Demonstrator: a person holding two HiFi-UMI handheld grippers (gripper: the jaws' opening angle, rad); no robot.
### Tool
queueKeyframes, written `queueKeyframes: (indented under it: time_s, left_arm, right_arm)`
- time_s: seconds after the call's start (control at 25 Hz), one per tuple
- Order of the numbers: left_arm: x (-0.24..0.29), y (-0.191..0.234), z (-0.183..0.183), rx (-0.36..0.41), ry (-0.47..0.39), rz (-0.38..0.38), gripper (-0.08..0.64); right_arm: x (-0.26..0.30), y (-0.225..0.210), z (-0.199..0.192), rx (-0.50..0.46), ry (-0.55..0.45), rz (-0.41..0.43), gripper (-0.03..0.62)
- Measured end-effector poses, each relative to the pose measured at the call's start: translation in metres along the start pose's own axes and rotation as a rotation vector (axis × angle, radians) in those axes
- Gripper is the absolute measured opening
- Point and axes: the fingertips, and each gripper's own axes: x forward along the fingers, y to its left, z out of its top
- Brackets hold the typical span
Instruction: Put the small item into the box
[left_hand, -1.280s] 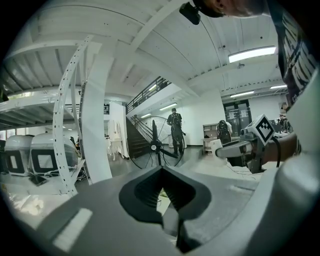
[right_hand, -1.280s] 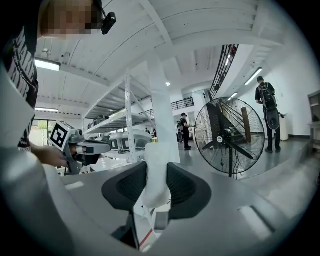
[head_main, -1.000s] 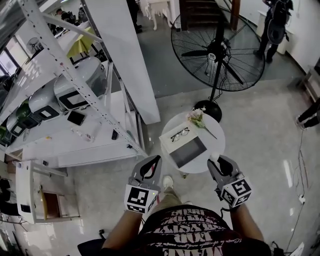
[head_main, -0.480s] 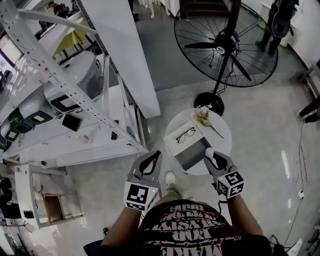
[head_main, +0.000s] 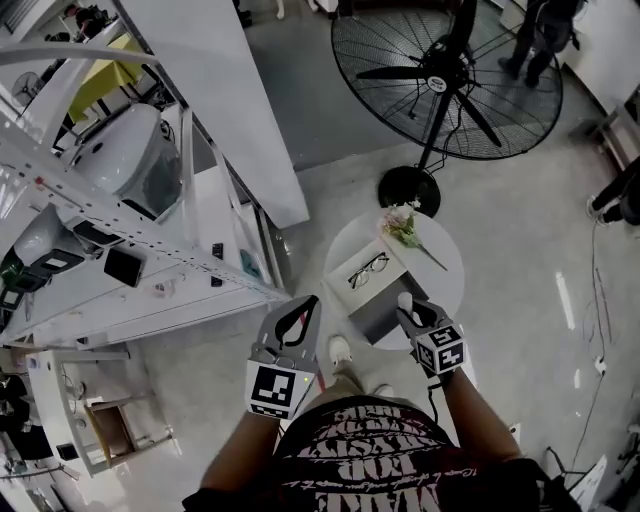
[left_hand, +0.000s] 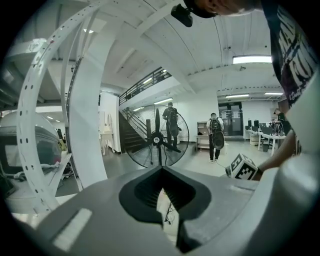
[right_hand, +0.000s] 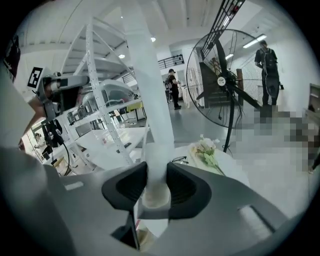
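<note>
Your right gripper (head_main: 410, 308), jaws clamped on the small white cylindrical item (right_hand: 153, 192), has closed from the round white surface's (head_main: 443, 262) 5 o'clock edge to the open grey box's (head_main: 372, 312) 3 o'clock rim, so release looks near; the left gripper's (head_main: 306, 312) jaws are together, empty.

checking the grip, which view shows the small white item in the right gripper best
The right gripper view: the small white item sits clamped between the jaws of the right gripper. The head view shows only its tip above the gripper. The left gripper view misses it.
</note>
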Motion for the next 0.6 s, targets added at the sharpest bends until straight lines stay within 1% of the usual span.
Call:
queueKeyframes:
  time_s: [0.2, 0.48, 0.6]
  left_arm:
    - [0.013, 0.005, -0.012, -0.002, 0.037, -0.016, 0.003]
    - [0.024, 0.019, -0.028, -0.023, 0.078, -0.027, 0.003]
    - [0.026, 0.021, -0.033, -0.028, 0.095, -0.035, 0.003]
  right_arm:
    - [0.039, -0.02, -0.044, 0.04, 0.127, -0.014, 0.149]
    - [0.092, -0.033, -0.103, 0.007, 0.305, -0.013, 0.15]
    - [0.107, -0.036, -0.119, 0.002, 0.357, -0.011, 0.15]
